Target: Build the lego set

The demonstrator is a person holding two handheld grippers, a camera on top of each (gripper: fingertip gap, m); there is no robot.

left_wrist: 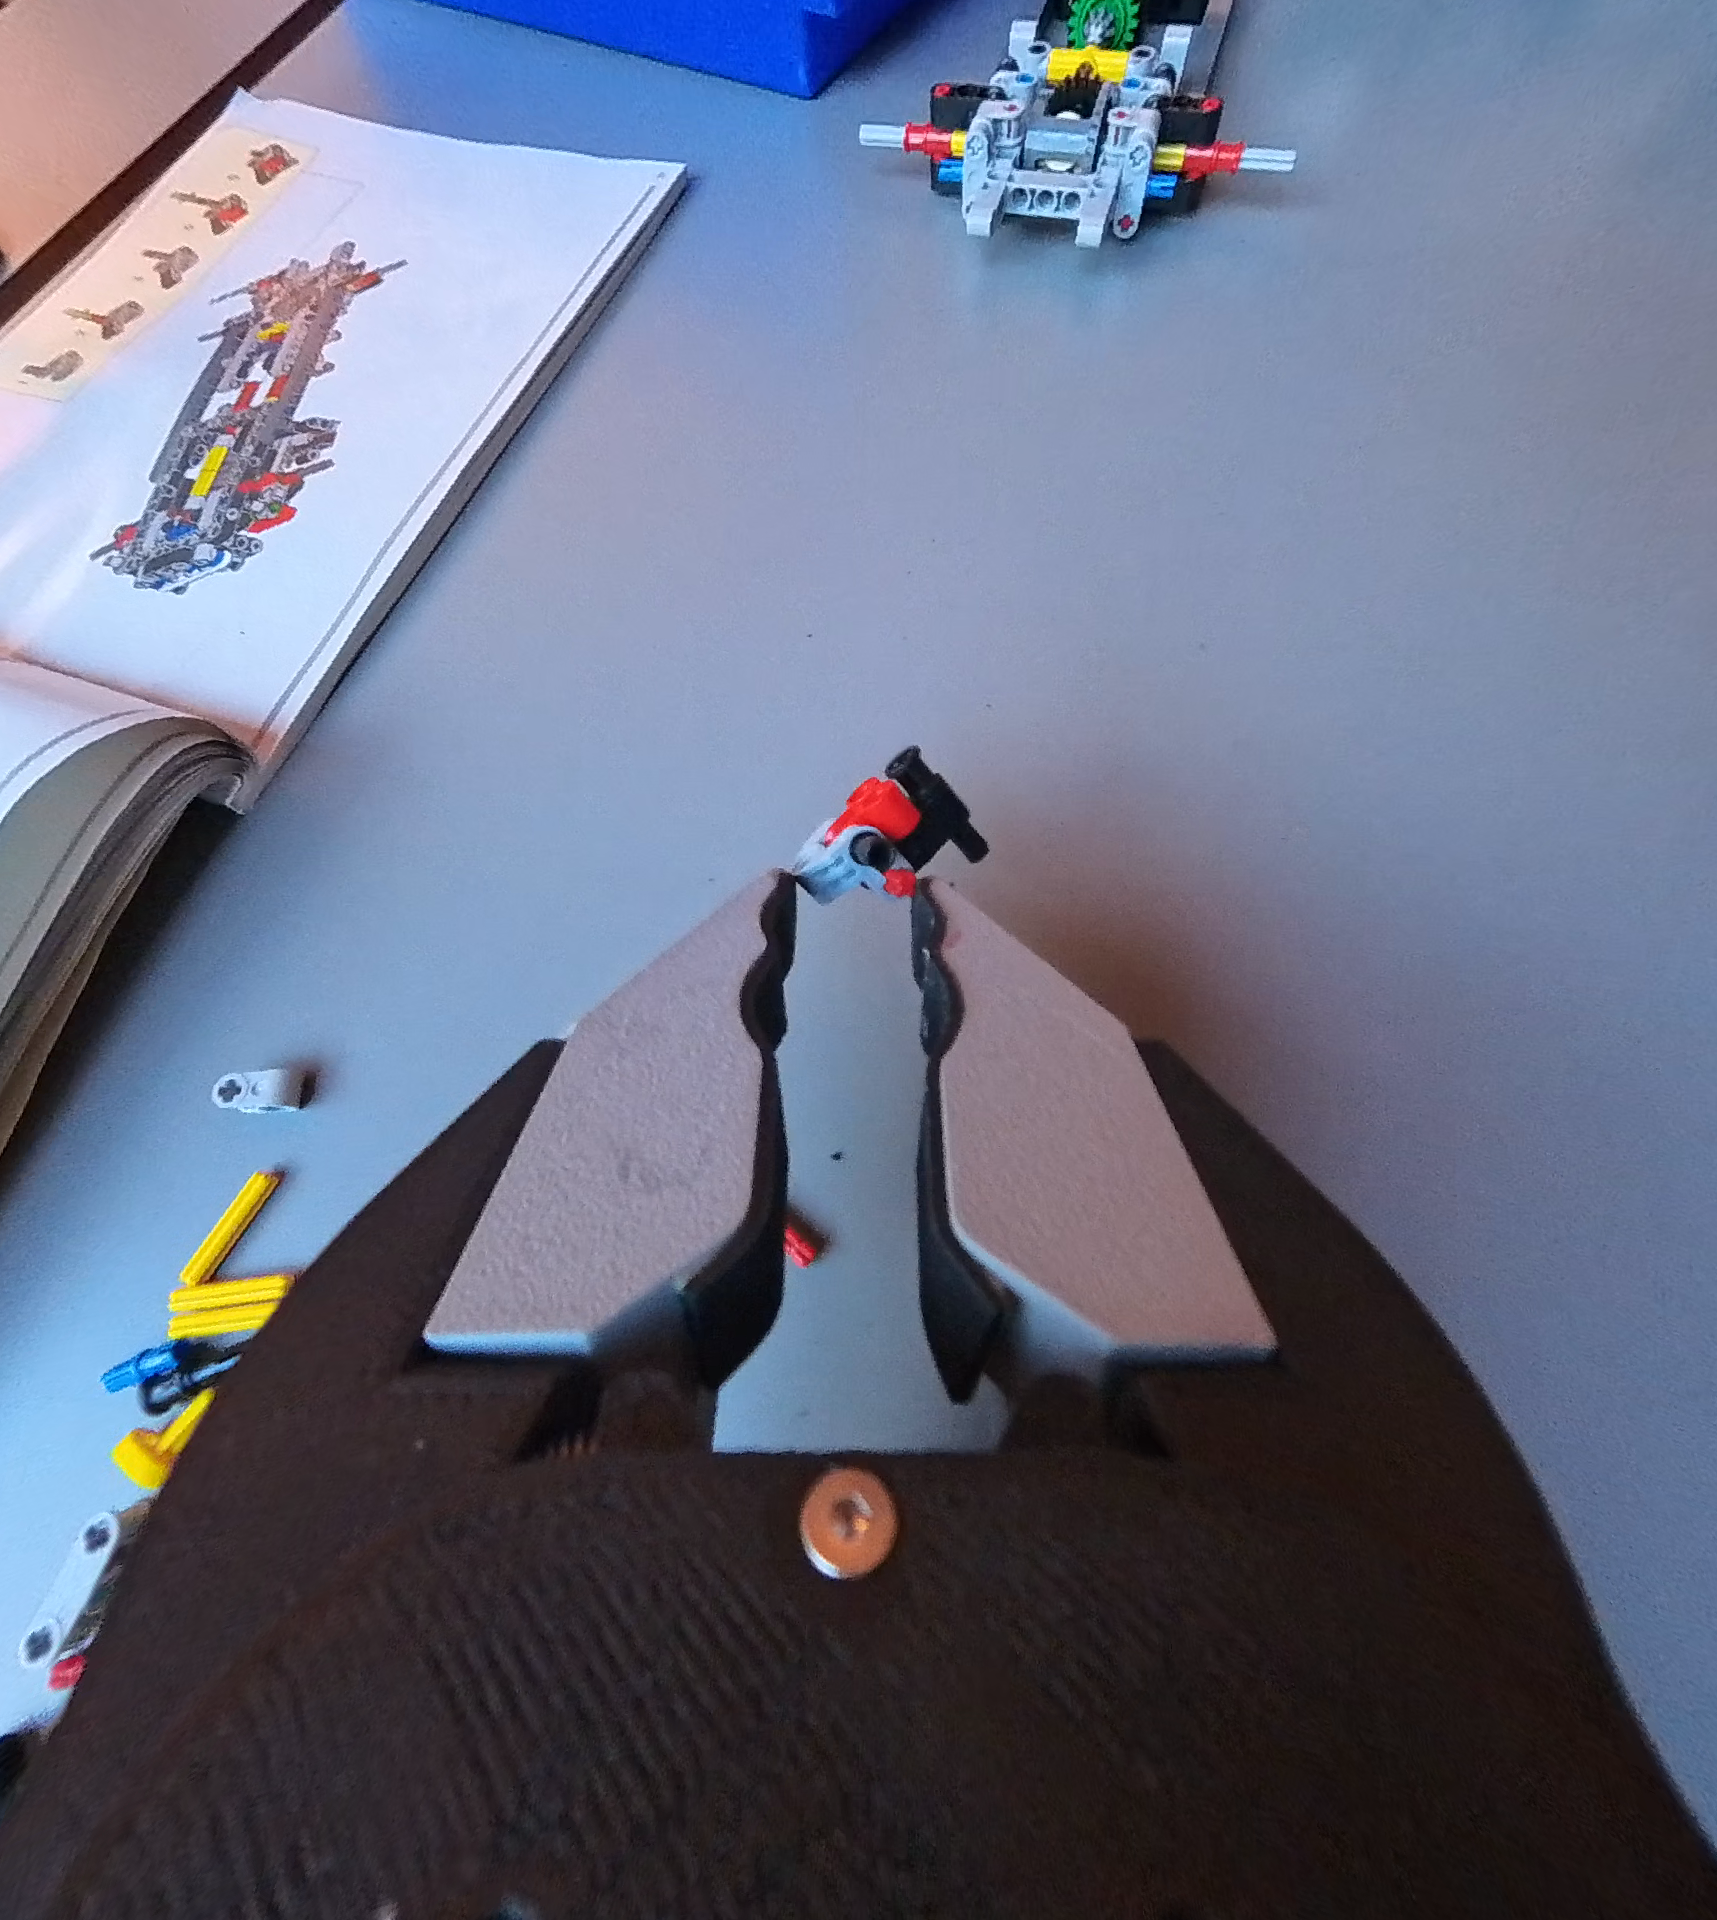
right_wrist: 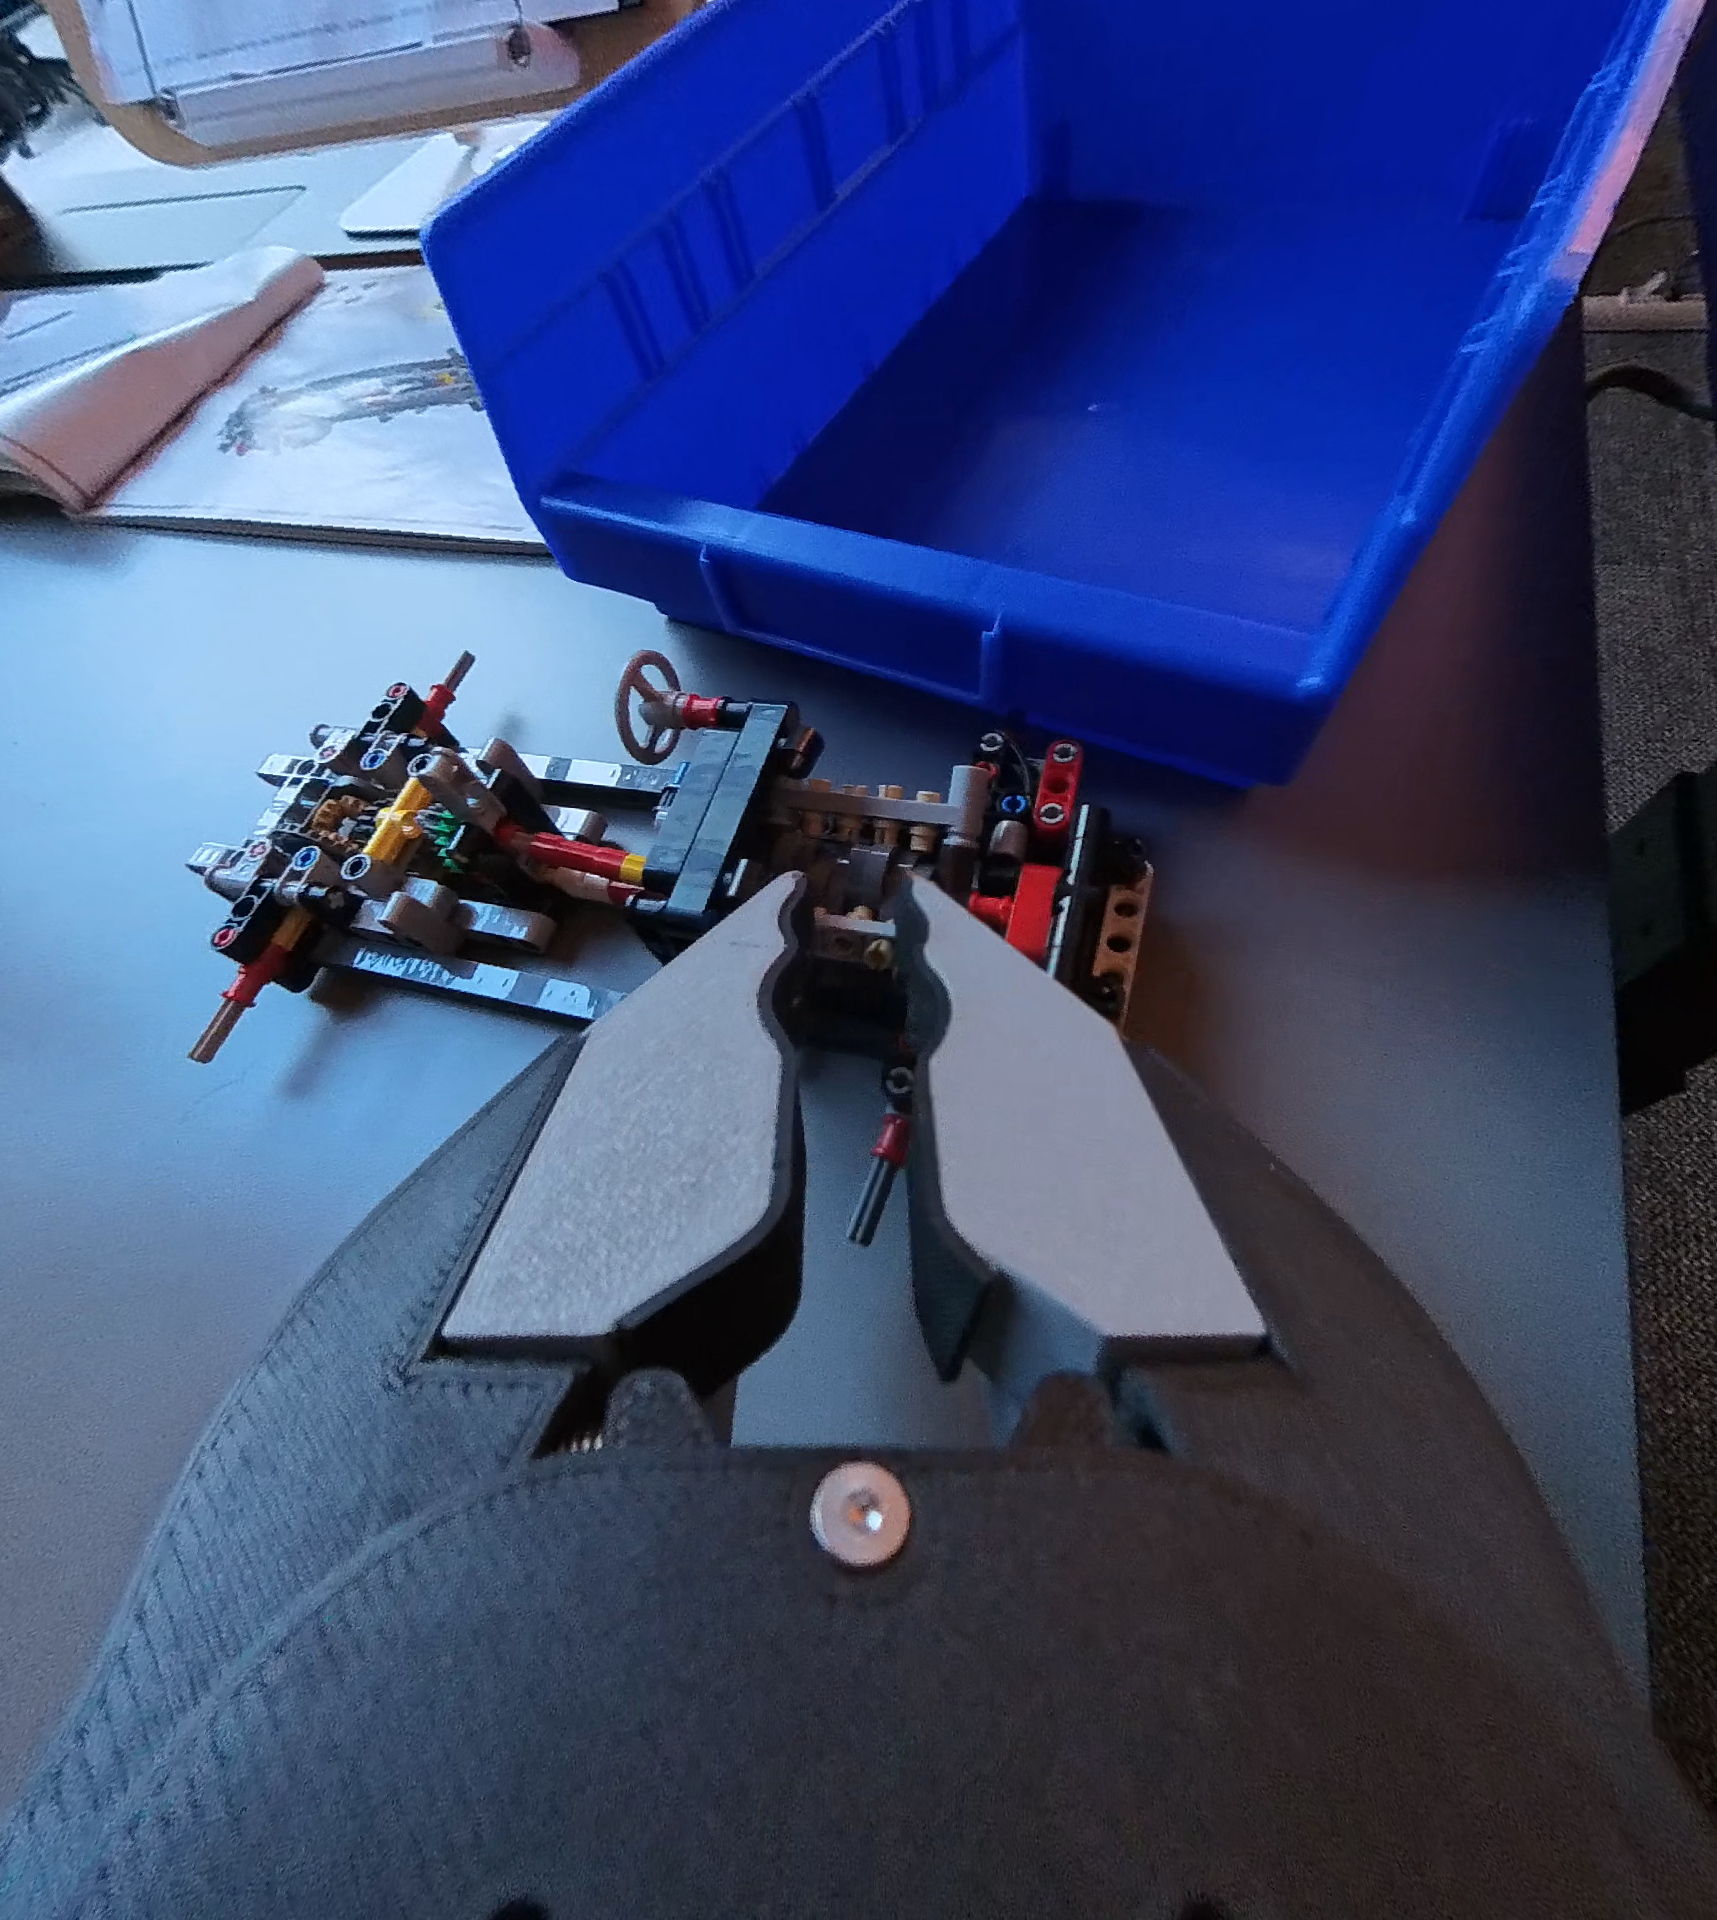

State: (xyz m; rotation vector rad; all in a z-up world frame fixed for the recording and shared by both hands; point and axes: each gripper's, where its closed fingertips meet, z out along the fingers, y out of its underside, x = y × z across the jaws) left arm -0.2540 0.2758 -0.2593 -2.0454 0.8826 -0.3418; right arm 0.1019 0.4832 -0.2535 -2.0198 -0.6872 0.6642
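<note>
My left gripper [left_wrist: 854, 881] is shut on a small brick assembly [left_wrist: 880, 826], a light grey connector with a red bush and a black pin. It holds the assembly at its fingertips just above the grey table [left_wrist: 1249, 727]. In the right wrist view, my right gripper [right_wrist: 852, 888] reaches over the near side of a long brick chassis model [right_wrist: 708, 821]. Its fingertips are closed on a grey beam end [right_wrist: 859, 930] of that model. A black axle with a red bush [right_wrist: 885, 1153] sticks out under the fingers. The model also shows far off in the left wrist view [left_wrist: 1072, 145].
An empty blue bin [right_wrist: 937, 603] stands right behind the model. An open instruction booklet [left_wrist: 314, 416] lies at the left. Loose parts lie by the left gripper: a white connector [left_wrist: 262, 1088], yellow axles [left_wrist: 225, 1278] and a blue pin [left_wrist: 147, 1369]. The table edge [right_wrist: 1602, 935] is close on the right. Across from one pair of fingers to the other is roughly 40 cm.
</note>
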